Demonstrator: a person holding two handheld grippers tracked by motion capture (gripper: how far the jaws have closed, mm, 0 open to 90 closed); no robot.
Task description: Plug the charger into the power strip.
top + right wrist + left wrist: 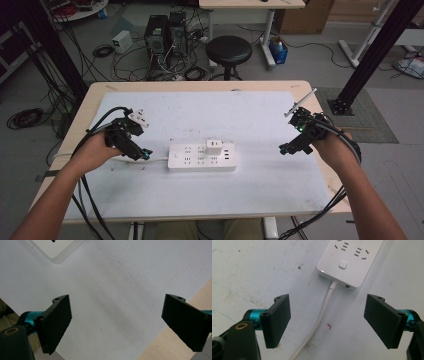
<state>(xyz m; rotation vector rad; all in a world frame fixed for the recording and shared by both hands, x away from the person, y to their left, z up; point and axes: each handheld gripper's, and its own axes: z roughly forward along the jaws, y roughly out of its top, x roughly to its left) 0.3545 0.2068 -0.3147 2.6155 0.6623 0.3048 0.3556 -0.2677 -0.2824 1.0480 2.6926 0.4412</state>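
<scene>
Two grippers, mine, left (pixel 142 154) and right (pixel 285 148), fingers apart, empty. White plastic power strip (pixel 201 157) with white plug-in charger (pixel 214 146) mid-bench, between them. Judged step: approach; next, close in squarely.

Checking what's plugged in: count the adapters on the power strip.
1. A white plug-in adapter sits in the power strip, right of centre along its far edge.

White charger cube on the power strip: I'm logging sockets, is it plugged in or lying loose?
Plugged in: the white charger cube stands upright on the white power strip.
</scene>
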